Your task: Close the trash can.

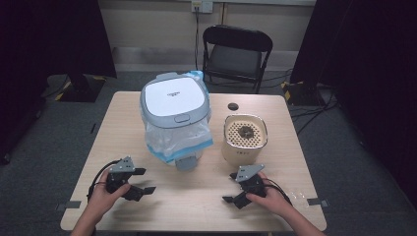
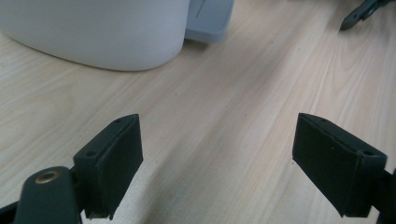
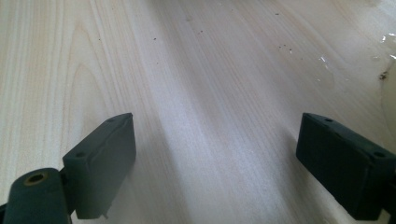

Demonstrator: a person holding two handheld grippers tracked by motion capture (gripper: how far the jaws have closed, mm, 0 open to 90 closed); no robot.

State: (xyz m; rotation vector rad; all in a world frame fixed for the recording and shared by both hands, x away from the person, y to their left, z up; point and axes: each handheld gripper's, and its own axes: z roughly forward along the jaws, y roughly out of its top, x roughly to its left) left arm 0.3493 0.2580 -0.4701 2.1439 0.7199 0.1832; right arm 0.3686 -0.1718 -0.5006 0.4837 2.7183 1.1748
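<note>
High view: wooden table (image 1: pixel 196 196), grey carpet (image 1: pixel 59 147).

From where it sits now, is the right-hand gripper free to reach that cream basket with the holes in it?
Probably yes. The right gripper rests on the table just in front of the cream basket, jaws open and empty, with bare wood between them and nothing blocking the way.

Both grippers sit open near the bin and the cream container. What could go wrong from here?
1. The bag hangs loose over the bin's front; the left gripper might snag or tear it.
2. The perforated cream container stands just ahead of the right gripper; a quick forward move could knock it.
</note>
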